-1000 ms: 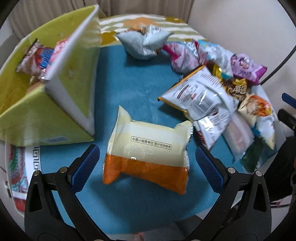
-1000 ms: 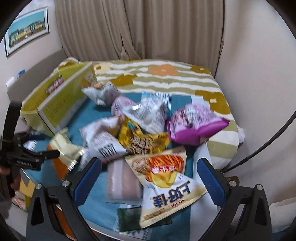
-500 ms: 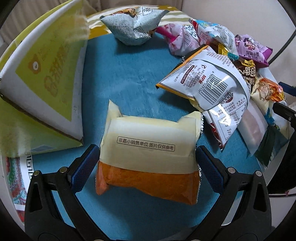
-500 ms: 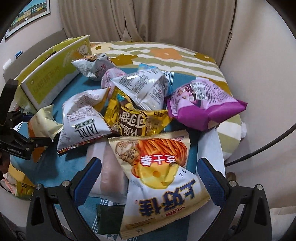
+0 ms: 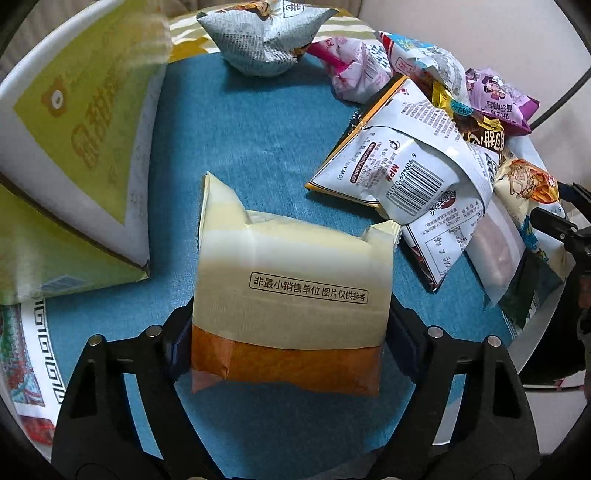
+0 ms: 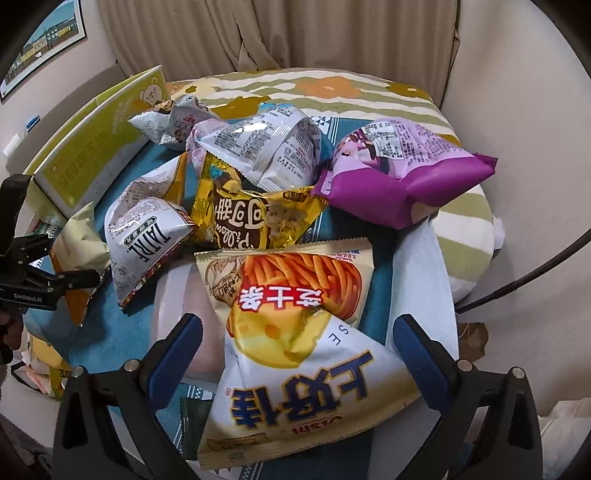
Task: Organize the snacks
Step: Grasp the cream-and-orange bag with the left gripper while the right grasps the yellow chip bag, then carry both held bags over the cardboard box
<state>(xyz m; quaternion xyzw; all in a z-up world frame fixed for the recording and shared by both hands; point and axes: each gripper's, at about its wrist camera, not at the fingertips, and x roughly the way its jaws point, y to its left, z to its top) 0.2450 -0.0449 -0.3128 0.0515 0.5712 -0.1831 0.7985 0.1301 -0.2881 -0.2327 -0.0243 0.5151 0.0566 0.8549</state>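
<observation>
**A home bedroom**

A bed under a striped cloth with orange and mustard flower shapes [image 6: 332, 92] fills the room. Behind the bed hang pleated beige fabric curtains [image 6: 258, 33]; left of the bed, a framed landscape picture [image 6: 44, 51] sits on the plain wall. On the bed lies a teal woven mat [image 5: 255, 140] strewn with shiny foil snack bags [image 6: 273, 151]

Cream-and-orange snack pack [image 5: 291, 295] flat on the blue cloth [image 5: 251, 140]; other snack bags [image 6: 258, 192] heaped alongside

Beige curtains [image 6: 258, 33], framed picture [image 6: 40, 48], pale walls [image 6: 517, 92]
</observation>
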